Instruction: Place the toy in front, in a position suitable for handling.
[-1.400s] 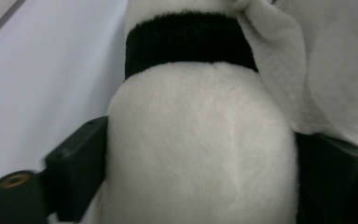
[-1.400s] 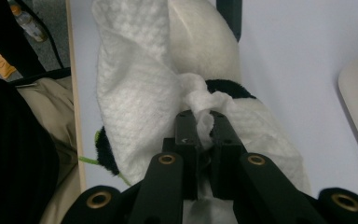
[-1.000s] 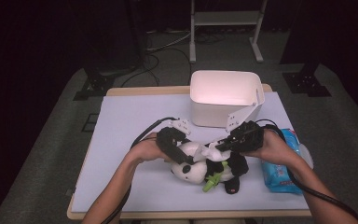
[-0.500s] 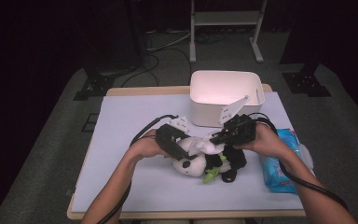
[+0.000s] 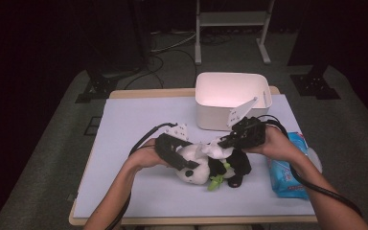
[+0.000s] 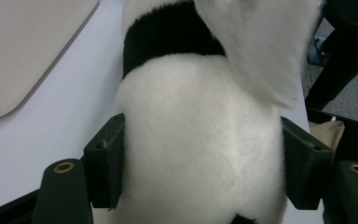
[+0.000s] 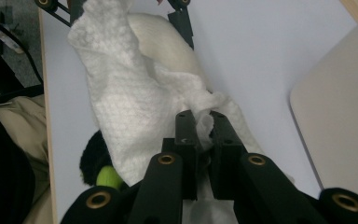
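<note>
Just in front of the white bin (image 5: 230,98), the soft, light plush panda (image 5: 201,165) yields between the left gripper (image 6: 200,168) jaws, which have just been easing wider, while the right gripper (image 7: 203,135) pinches a limp, easily torn wipe (image 7: 121,107) draped over it.

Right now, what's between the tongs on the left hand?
The panda toy's white body sits between the left tongs, touching both pads, in the left gripper view.

A white rectangular plastic bin (image 5: 230,98) is standing at the far edge of the pale counter (image 5: 124,124); a blue wipes packet (image 5: 287,167) is lying at right.
</note>
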`<action>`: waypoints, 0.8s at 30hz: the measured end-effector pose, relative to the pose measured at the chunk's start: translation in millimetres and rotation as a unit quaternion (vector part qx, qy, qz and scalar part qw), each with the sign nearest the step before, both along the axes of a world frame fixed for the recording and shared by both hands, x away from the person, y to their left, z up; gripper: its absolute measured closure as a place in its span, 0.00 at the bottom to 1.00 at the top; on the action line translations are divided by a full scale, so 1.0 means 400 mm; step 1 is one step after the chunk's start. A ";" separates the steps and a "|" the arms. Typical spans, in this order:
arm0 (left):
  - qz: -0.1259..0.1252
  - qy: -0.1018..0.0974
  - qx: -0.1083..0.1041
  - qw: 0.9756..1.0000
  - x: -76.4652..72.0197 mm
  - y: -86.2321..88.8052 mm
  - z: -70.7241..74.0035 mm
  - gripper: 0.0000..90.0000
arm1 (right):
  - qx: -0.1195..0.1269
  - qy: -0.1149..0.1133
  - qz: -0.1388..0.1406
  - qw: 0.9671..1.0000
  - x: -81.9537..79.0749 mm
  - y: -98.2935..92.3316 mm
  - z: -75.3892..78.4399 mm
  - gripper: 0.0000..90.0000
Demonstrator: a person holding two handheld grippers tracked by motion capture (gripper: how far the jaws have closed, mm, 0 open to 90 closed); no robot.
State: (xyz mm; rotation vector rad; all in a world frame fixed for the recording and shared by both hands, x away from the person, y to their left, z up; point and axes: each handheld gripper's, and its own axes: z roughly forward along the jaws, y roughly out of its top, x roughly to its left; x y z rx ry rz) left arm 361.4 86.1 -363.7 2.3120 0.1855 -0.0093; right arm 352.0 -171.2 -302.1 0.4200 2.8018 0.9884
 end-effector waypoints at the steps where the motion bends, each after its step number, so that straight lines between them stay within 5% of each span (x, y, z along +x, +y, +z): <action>1: 0.000 0.000 0.000 1.000 0.000 0.000 0.000 0.31 | 0.000 0.000 0.000 1.000 0.000 0.000 0.000 0.92; 9: 0.000 0.015 0.001 1.000 0.002 -0.004 0.004 0.24 | 0.014 0.015 -0.010 1.000 -0.018 -0.052 -0.018 0.92; 14: 0.011 0.041 0.009 0.999 0.005 -0.008 0.014 0.12 | 0.011 0.026 -0.010 1.000 -0.026 -0.044 -0.031 0.92; 24: 0.026 0.089 0.030 0.995 0.011 0.003 0.010 0.06 | -0.007 0.019 0.008 1.000 -0.054 -0.030 -0.034 0.92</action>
